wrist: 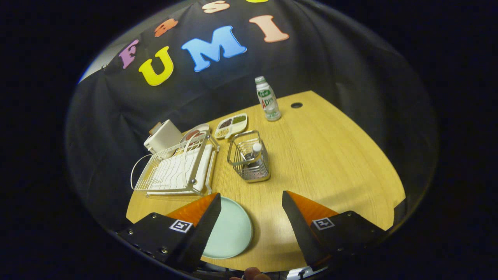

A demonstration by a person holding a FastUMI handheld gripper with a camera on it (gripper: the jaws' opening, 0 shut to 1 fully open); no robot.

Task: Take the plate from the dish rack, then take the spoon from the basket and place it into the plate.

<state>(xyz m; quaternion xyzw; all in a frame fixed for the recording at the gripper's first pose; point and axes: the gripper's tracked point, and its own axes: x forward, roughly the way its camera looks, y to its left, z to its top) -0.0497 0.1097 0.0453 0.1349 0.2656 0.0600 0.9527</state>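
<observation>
Wood-grain tabletop (330, 155) is seen spreading wide beyond the fingers, with a large bare stretch on the right reaching to its curved far edge, where a small round hole (296, 105) is set. The gripper (251, 200) is held above the near edge of the table, its jaws spread wide with nothing pinched between them. A pale green plate (231, 229) is laid flat on the wood between the fingers, partly hidden by the left finger, its rim lying close to the table's near edge. Just beyond the left fingertip, the white wire dish rack (175, 171) is placed near the table's left edge, one corner of it almost meeting the plate's far rim. A wire basket (249, 161) is stood ahead of the fingers, just right of the rack and apart from it, with a narrow strip of bare wood between them. A white-handled utensil (255, 149), presumably the spoon, is seen upright inside the basket. Behind the rack, a white box (163, 136), a round dish (195, 133) and a divided tray (232, 125) are lined along the back. A plastic bottle (267, 99) is stood upright farther back, well apart from the basket.
</observation>
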